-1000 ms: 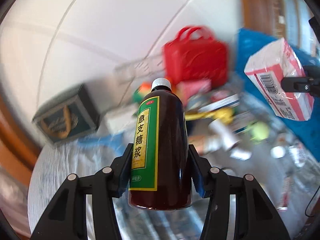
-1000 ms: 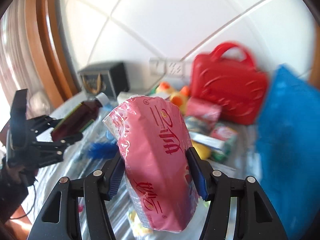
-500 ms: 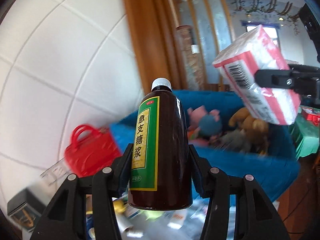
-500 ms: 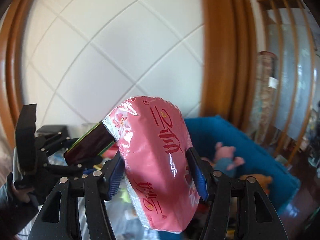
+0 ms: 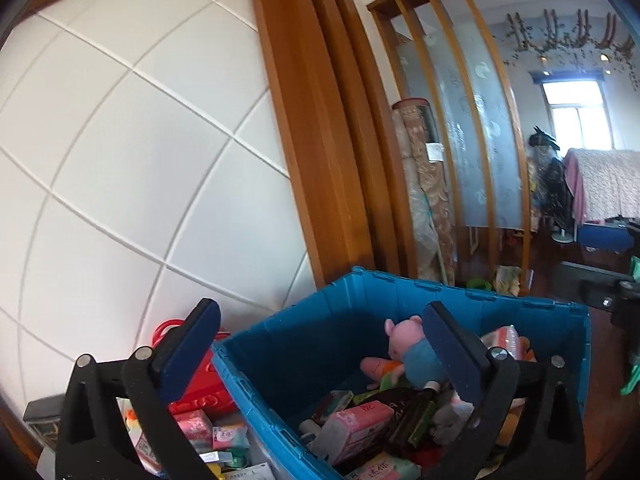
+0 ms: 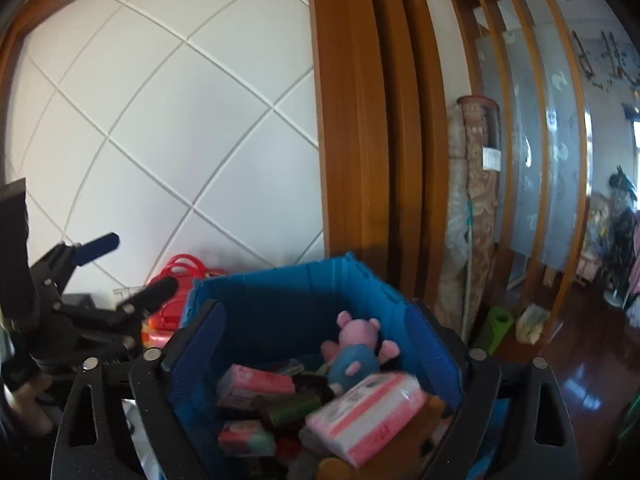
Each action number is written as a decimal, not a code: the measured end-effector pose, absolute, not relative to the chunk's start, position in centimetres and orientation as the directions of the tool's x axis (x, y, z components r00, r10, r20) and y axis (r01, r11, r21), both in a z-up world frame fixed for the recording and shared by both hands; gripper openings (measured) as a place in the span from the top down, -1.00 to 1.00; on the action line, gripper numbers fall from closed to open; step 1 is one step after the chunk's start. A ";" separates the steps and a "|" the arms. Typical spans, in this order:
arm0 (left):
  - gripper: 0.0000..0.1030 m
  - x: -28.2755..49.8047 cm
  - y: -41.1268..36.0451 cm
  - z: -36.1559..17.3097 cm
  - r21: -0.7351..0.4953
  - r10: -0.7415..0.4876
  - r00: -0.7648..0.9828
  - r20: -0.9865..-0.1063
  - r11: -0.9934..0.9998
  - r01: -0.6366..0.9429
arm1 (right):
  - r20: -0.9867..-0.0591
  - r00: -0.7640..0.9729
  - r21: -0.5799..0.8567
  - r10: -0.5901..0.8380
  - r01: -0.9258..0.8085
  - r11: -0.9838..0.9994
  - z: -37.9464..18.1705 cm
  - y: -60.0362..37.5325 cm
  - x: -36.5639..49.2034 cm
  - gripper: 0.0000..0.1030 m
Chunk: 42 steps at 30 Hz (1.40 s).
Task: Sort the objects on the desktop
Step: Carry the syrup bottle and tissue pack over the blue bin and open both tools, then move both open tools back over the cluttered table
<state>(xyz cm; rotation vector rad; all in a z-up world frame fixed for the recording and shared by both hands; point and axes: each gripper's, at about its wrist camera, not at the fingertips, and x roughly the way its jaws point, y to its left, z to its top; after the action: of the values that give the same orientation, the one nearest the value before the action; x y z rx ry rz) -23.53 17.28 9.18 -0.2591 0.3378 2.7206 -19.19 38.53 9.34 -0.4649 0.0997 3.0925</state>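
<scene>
Bottle, pink pack dropped into blue bin (image 5: 400, 292); both claws just opened, empty; right view shows left claw (image 6: 132, 266).

The storage bin (image 5: 304, 344) is deep blue, ribbed on its walls. Inside it, the plush pig (image 6: 354, 350) is pink with a blue body. The tissue pack (image 6: 366, 418) is pink and white with a barcode patch. The syrup bottle (image 5: 414, 410) is dark brown. A small carton (image 6: 256, 386) is pink. Outside the bin, the handbag (image 6: 178, 280) is bright red. The wall (image 5: 120, 168) is white, crossed by a diamond grid of pale seams. The door frame (image 6: 360, 120) is warm orange-brown wood. The rolled carpet (image 5: 424, 200) carries a beige and tan floral pattern. Gripper pads (image 5: 188, 348) are navy on black arms.
</scene>
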 end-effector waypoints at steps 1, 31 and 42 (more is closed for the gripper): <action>-0.99 -23.0 17.2 8.9 0.195 0.346 -0.908 -0.236 -0.899 -0.393 | -0.286 -0.958 0.083 -0.020 -0.004 -0.997 9.2 38.8 -18.6 -0.92; -0.99 -12.6 4.2 -4.7 0.288 -0.148 -0.917 -0.371 -0.957 0.038 | -0.323 -0.914 0.061 -0.247 0.241 -0.969 1.4 30.1 -6.7 -1.00; -0.99 -9.5 -8.4 -10.0 0.282 -0.327 -0.842 -0.428 -0.934 0.220 | -0.375 -0.849 0.137 -0.372 0.345 -0.928 -1.0 24.5 -6.8 -1.00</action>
<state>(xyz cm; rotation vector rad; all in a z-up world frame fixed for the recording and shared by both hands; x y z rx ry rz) -9.54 -8.41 -9.95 -0.8366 0.3870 3.3033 -6.79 24.48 -1.03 -0.7215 0.1157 3.4401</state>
